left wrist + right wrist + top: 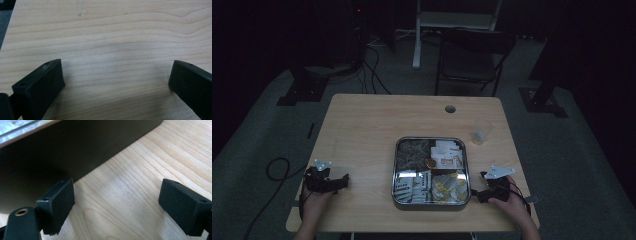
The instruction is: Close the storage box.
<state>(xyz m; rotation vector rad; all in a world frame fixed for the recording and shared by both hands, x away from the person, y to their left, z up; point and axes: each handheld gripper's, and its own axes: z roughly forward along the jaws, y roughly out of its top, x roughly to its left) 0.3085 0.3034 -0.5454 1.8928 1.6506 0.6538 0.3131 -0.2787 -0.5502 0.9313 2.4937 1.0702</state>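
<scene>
On the near left corner of the wooden table (362, 125) we see the left gripper (343, 181), held low in the person's left hand (314, 200) with its grey three-cornered plate on top and its tips turned toward the middle of the table. From the left gripper view its two black jaws stand wide apart over bare wood grain, with nothing between them and nothing in their grip. Moving right, we come to the square metal tray (394, 170), which sits at the near centre of the table, well apart from the left gripper. Its inside is split into four compartments, each holding small packets; the far left ones look dark, the far right ones pale with reddish print, the near left ones white with dark marks, and the near right ones yellowish, though the dim light keeps us from reading any of them. Beyond the tray's far right corner stands a clear plastic cup (480, 132), upright and apart from it. Just right of the tray's near right corner we find the right gripper (476, 193), in the person's right hand (511, 202). In the right gripper view its jaws are likewise spread wide and hold nothing, with the tray's dark outer wall (75, 147) close beside one jaw.
</scene>
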